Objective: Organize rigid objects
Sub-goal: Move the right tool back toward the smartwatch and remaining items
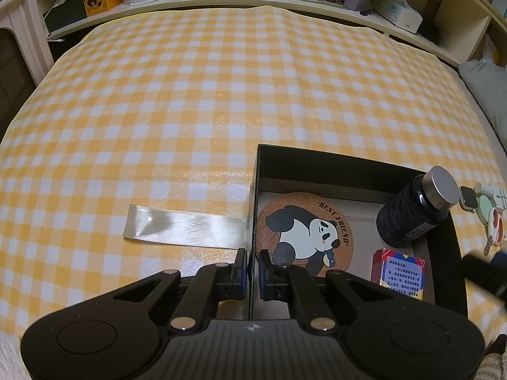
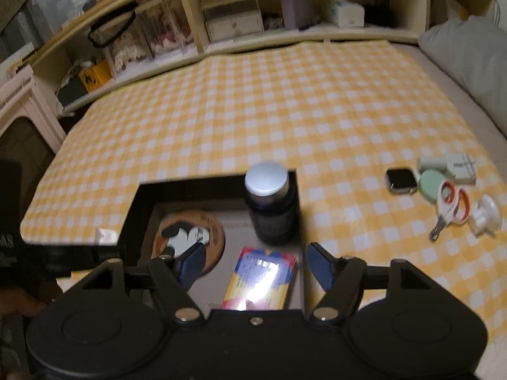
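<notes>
A black open box [image 1: 348, 158] lies on the yellow checked cloth. Inside it are a cork panda coaster [image 1: 304, 231], an upright dark bottle with a silver cap [image 1: 412, 212] and a red and blue card pack [image 1: 399, 272]. My left gripper [image 1: 253, 259] is shut on the box's left wall, one pad on each side of it. In the right wrist view my right gripper [image 2: 255, 266] stands open over the box [image 2: 190, 180], near the front right corner. The card pack [image 2: 263, 278] lies below and between its fingers, untouched, and the bottle [image 2: 269, 209] stands just beyond.
A shiny ribbon strip [image 1: 183, 228] lies left of the box. To the right of the box sit a smartwatch [image 2: 401, 180], a green round case [image 2: 429, 185], small orange-handled scissors [image 2: 450, 205] and white items [image 2: 484, 218]. Cluttered shelves [image 2: 234, 22] run along the back, with a pillow [image 2: 469, 57] at right.
</notes>
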Demonstrator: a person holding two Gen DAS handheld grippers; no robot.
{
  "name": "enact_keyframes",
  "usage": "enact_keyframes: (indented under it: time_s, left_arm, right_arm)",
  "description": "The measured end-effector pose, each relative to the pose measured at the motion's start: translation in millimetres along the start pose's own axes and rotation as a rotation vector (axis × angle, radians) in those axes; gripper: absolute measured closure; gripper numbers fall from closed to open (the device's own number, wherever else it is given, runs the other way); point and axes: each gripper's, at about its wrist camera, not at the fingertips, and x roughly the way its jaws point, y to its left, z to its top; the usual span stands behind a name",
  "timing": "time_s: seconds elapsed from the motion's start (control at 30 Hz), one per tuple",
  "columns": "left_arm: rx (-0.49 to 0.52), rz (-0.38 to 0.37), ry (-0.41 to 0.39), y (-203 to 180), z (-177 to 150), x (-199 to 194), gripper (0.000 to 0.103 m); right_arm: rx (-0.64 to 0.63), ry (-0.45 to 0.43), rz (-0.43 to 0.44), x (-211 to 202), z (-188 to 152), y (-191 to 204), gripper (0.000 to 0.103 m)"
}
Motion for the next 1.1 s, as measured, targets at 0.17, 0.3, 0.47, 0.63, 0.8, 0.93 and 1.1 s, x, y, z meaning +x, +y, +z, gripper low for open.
enact_keyframes:
  time_s: [0.17, 0.3, 0.47, 0.63, 0.8, 0.93, 1.1]
  left_arm:
    - [-0.001, 0.0, 0.0, -1.4, -0.4, 0.1, 0.095]
    - [0.0, 0.0, 0.001, -1.3, -0.4, 0.0, 0.095]
    - [0.0, 0.0, 0.0, -1.2, -0.2, -0.1, 0.095]
    - [-0.001, 0.0, 0.001, -1.0, 0.0, -0.3, 0.095]
    - [-0.001, 0.0, 0.001, -0.9, 0.1, -0.4, 0.095]
    - [-0.001, 0.0, 0.001, -0.9, 0.2, -0.4, 0.095]
    - [0.002, 0.002, 0.001, -1.9, -0.4, -0.1, 0.095]
  right_arm:
    - [0.012, -0.1, -0.083, -10.2, 15.5, -22.2, 0.027]
    - [0.082, -0.167, -0.144, -11.6, 24.6, -54.7, 0.022]
    - [0.16, -0.225, -0.239, -7.6, 28.8, -91.4, 0.018]
    - [0.277, -0.235, -0.355, 5.8, 24.6, -127.7, 0.008]
    - [0.465, -0.187, -0.466, 20.8, 7.9, -171.4, 0.01]
    - [0.701, -0.155, -0.462, 27.3, -14.7, -208.8, 0.027]
    - [0.883, -0.202, -0.412, 33.4, -38.6, -235.2, 0.047]
